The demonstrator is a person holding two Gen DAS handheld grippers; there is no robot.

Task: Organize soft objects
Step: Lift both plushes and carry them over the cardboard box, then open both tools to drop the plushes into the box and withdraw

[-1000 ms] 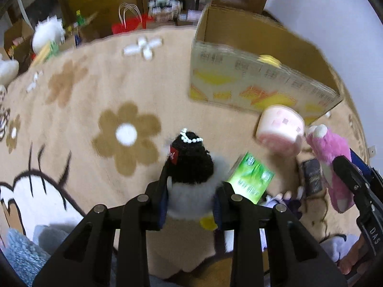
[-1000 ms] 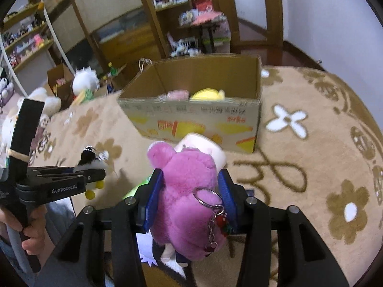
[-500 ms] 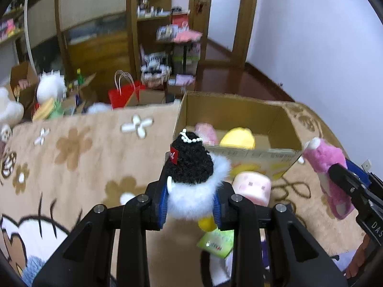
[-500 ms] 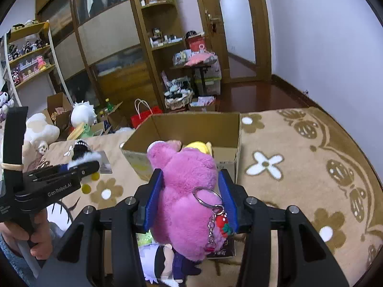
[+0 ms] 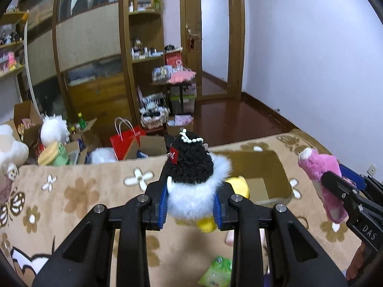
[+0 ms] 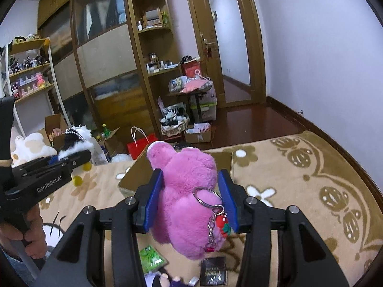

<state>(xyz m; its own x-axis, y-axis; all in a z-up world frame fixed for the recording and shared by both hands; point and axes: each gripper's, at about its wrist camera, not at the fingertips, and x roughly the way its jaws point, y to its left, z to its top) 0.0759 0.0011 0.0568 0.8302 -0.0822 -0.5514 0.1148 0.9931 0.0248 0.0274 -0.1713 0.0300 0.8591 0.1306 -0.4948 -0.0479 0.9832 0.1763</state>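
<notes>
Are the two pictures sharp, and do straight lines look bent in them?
Left wrist view: the black and white plush is sharp, the shelves behind slightly soft, the door frame bows. Right wrist view: the pink plush is sharp; black corners and the curved carpet edge show fisheye distortion.

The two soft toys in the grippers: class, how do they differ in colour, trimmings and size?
The penguin toy in the left gripper is black on top and white below with yellow feet; the bear toy in the right gripper is pink all over. The penguin toy wears a bead string; the bear toy carries a key ring with a strawberry charm. The bear toy looks bulkier. Both are clamped between blue pads.
</notes>
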